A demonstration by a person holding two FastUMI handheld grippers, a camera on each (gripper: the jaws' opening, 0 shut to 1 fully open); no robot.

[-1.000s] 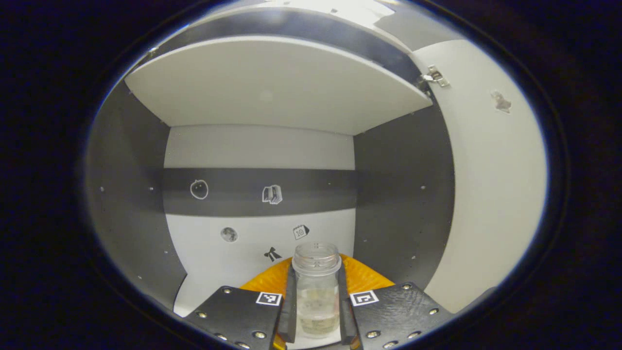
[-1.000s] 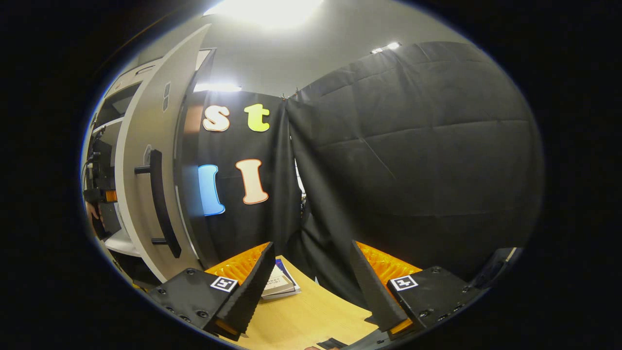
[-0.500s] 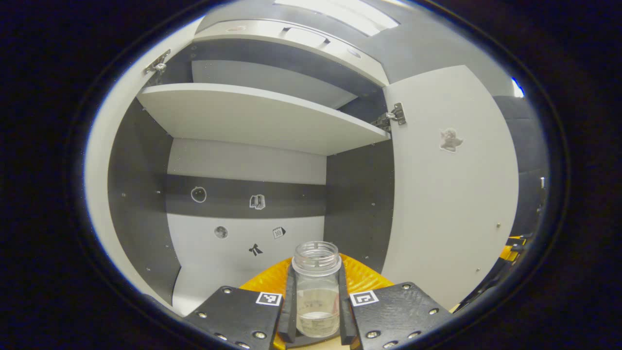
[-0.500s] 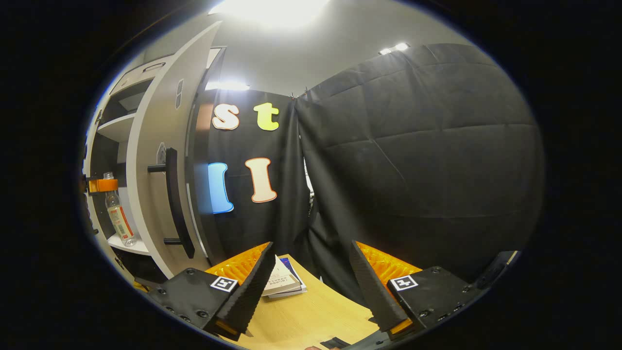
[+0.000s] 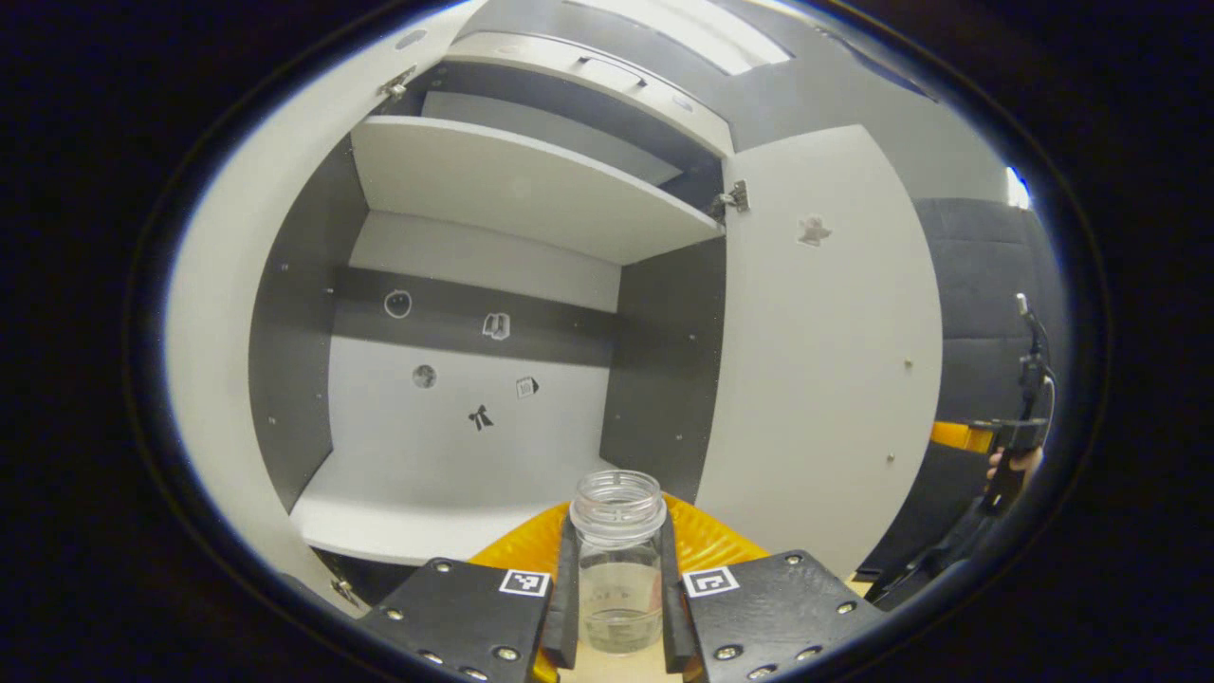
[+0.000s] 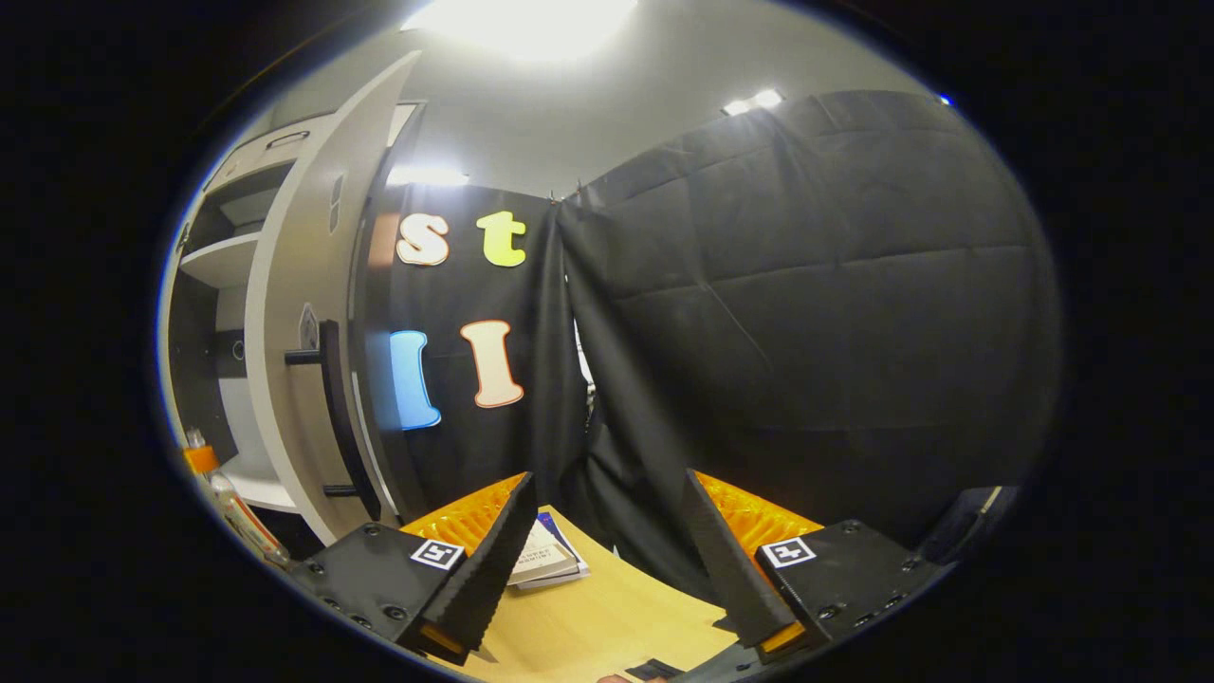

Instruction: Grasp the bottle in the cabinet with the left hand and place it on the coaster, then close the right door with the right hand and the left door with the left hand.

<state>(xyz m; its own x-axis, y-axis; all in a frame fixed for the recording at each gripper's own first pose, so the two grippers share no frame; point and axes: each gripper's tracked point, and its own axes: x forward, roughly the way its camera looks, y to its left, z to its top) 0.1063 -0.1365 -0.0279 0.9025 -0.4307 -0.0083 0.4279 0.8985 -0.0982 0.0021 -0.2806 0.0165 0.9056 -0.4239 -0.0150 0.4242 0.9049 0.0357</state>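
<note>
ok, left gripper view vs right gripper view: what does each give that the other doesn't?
Left gripper view: the cabinet's stickered back wall, a hinge, the right door from its inner face, and the left gripper up close, jaws shut on the bottle.
Right gripper view: the door's outer face with its bar handle, books on the wooden table, and the right gripper up close, jaws open and empty.
Shared: the open right door, the upper shelf, the bottle.
</note>
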